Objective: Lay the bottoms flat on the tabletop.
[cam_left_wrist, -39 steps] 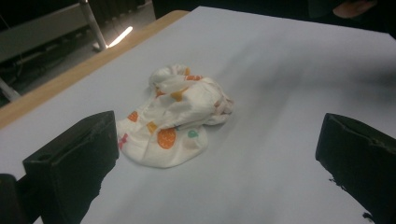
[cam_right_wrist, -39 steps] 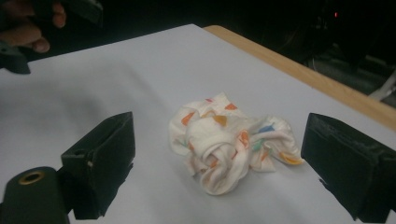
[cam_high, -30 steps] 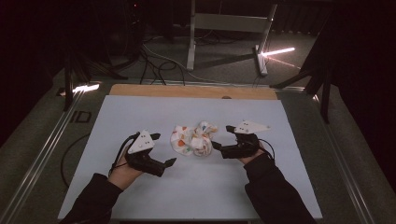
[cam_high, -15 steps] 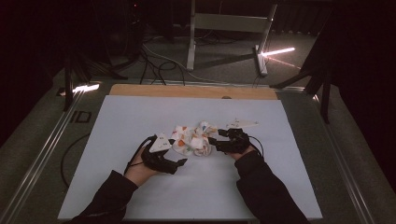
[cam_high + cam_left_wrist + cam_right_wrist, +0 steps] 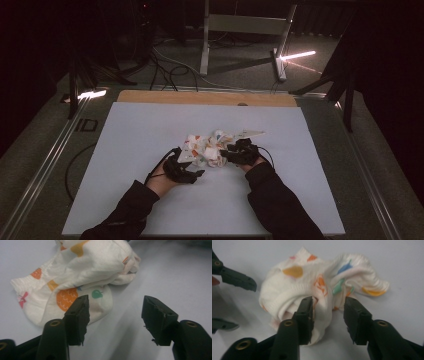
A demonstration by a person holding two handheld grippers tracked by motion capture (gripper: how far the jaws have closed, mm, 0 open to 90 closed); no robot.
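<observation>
High view dim: dark room, the white rectangular table (image 5: 150, 130) lit evenly from overhead, two bright light strips glaring on the floor behind. Gripper views brighter, slightly soft; near black jaws blurred, soft shadows under them.

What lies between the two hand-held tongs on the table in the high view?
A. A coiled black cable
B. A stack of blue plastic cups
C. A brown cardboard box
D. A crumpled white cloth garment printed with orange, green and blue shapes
D: the crumpled white printed cloth garment sits bunched on the white table between the left tongs and the right tongs.
</observation>
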